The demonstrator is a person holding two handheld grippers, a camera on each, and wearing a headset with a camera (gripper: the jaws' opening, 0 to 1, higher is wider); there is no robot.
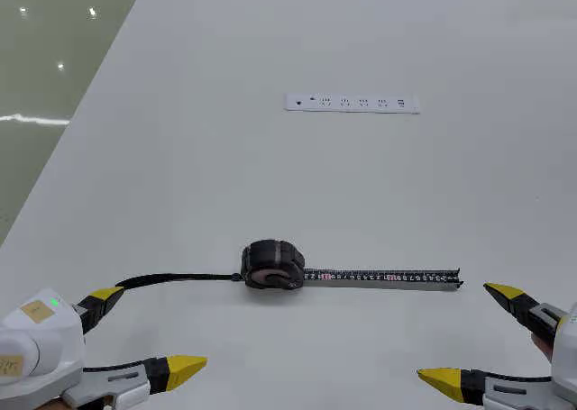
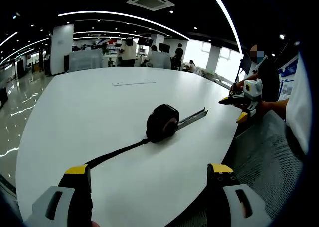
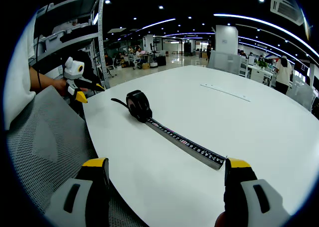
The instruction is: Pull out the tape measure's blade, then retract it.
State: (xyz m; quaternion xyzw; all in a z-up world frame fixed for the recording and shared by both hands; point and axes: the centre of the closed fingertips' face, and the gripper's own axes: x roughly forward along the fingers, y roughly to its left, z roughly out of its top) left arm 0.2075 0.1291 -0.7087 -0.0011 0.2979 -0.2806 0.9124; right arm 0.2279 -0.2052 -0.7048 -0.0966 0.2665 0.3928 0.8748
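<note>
A black tape measure (image 1: pixel 271 265) lies on the white table (image 1: pixel 315 176), its blade (image 1: pixel 383 277) pulled out to the right and resting flat. A black wrist strap (image 1: pixel 171 279) trails left from the case. My left gripper (image 1: pixel 149 331) sits open at the near left, its upper tip close to the strap's end. My right gripper (image 1: pixel 473 333) is open at the near right, just below the blade's hook end. The case (image 2: pixel 162 122) lies ahead of the left jaws, and the blade (image 3: pixel 187 143) runs toward the right jaws from the case (image 3: pixel 138 105). Neither gripper holds anything.
A white power strip (image 1: pixel 352 103) lies flat farther back on the table. The table's left edge drops to a glossy green floor (image 1: pixel 45 77). In the gripper views, an office with shelves and distant people surrounds the table.
</note>
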